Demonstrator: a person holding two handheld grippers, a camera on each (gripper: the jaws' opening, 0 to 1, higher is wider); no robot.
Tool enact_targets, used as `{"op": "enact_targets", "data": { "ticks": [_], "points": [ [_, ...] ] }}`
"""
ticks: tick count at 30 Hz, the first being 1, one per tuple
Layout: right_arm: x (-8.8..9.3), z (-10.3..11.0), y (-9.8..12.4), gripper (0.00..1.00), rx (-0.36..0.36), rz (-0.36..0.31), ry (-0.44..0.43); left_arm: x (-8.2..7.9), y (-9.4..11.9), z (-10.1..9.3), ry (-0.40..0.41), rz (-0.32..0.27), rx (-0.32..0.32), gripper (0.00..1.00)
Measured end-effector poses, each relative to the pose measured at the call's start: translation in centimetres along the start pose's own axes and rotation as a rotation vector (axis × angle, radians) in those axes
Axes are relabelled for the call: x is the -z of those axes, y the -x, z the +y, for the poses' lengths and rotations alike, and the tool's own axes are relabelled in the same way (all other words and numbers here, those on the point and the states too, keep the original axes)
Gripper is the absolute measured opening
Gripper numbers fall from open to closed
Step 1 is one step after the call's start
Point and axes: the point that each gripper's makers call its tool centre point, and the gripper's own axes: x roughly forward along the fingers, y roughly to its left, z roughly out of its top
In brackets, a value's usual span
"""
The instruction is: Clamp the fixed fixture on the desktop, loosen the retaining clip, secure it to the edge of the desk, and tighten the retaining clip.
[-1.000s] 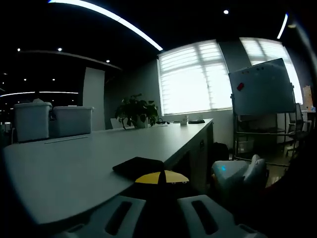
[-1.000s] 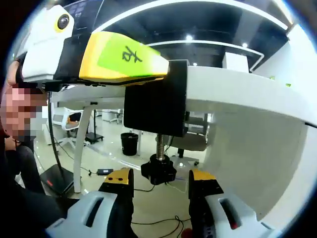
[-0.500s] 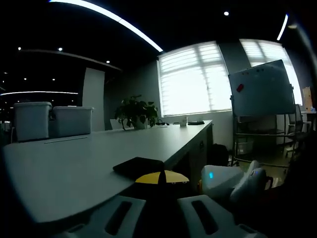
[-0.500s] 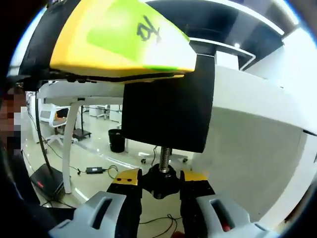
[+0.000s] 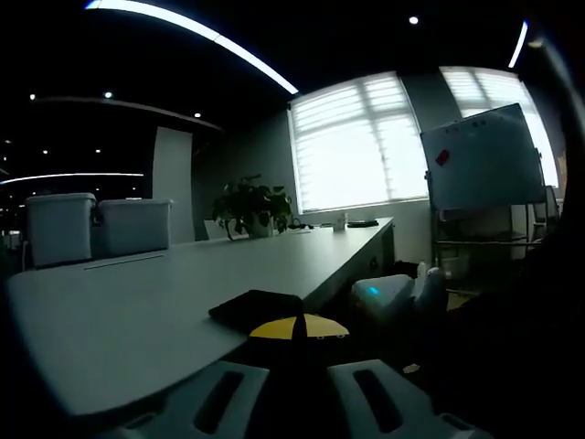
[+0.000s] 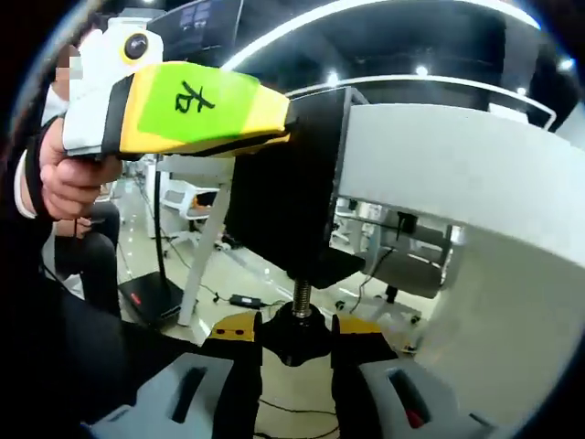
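Note:
The black clamp fixture (image 6: pixel 283 210) sits on the edge of the white desk (image 6: pixel 457 174), its threaded screw (image 6: pixel 300 294) pointing down below the desk. My right gripper (image 6: pixel 294 329) is shut on the black knob (image 6: pixel 294 343) at the screw's lower end, its yellow-tipped jaws on either side. My left gripper (image 6: pixel 183 105), yellow with a green label, is held by a hand (image 6: pixel 69 178) and grips the fixture's top. In the left gripper view the fixture's black top plate (image 5: pixel 256 306) lies on the desk edge, with my left gripper (image 5: pixel 297 327) shut on it. The right gripper's (image 5: pixel 388 297) white body shows beside the desk edge.
Two lidded storage boxes (image 5: pixel 91 224) and a potted plant (image 5: pixel 251 206) stand far back on the long desk (image 5: pixel 137 302). A whiteboard on a stand (image 5: pixel 480 165) is at the right by bright windows. Under the desk are desk legs (image 6: pixel 206 265), floor cables and a chair.
My right gripper rose to the knob and shut on it; its view has since rolled. In the left gripper view the right gripper shifted left and up toward the desk edge.

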Motion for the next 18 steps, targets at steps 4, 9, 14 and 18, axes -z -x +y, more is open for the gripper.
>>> {"op": "enact_targets", "data": {
  "ticks": [4, 9, 14, 18],
  "points": [
    [0.0, 0.8, -0.2, 0.26, -0.124, -0.012, -0.018, 0.1, 0.2, 0.1, 0.003, 0.012, -0.007, 0.01],
    [0.0, 1.1, -0.4, 0.27, -0.156, -0.012, 0.005, 0.1, 0.5, 0.3, -0.013, 0.033, -0.016, 0.01],
    [0.1, 1.0, -0.3, 0.28, -0.141, -0.001, -0.002, 0.1, 0.6, 0.4, -0.012, 0.036, -0.030, 0.01],
    [-0.3, -0.6, 0.1, 0.43, 0.043, 0.011, 0.011, 0.1, 0.6, 0.4, -0.009, 0.037, -0.035, 0.01]
  ]
}}
